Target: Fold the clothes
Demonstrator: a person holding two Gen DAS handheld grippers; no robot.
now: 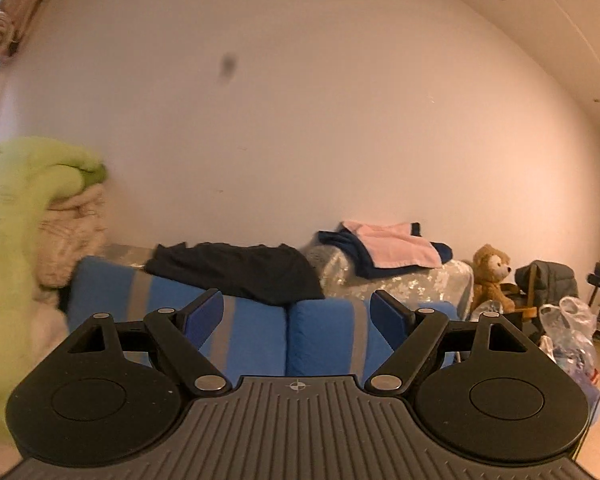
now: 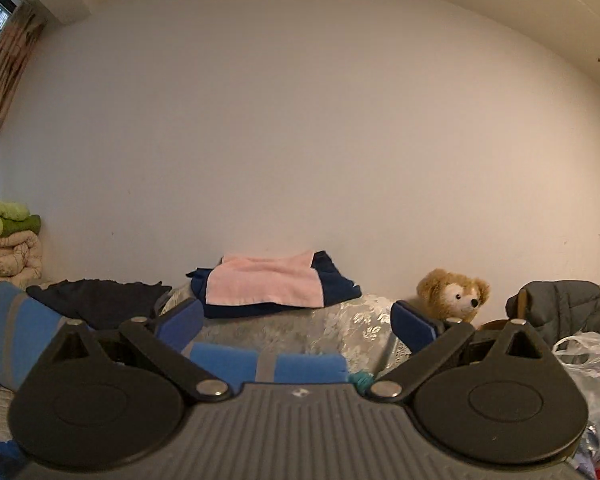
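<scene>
My left gripper [image 1: 298, 312] points level at the wall, jaws wide open, nothing between its blue pads [image 1: 204, 314]. Beyond it a black garment [image 1: 236, 272] lies crumpled across blue-and-grey striped cushions [image 1: 324, 340]. Farther right a pink cloth [image 1: 396, 246] rests on a navy garment [image 1: 348, 244], both on a silvery floral cover [image 1: 432, 280]. My right gripper [image 2: 296, 320] is also open and empty. In its view the pink cloth [image 2: 264, 284] on the navy garment [image 2: 336, 280] sits straight ahead, and the black garment [image 2: 100, 300] lies to the left.
Stacked green and beige quilts [image 1: 28, 216] rise at the left. A brown teddy bear [image 2: 456, 294], a grey jacket on a chair [image 2: 560, 308] and a plastic bag [image 2: 588, 364] stand to the right. A bare wall is behind everything; a curtain [image 2: 4, 64] hangs at upper left.
</scene>
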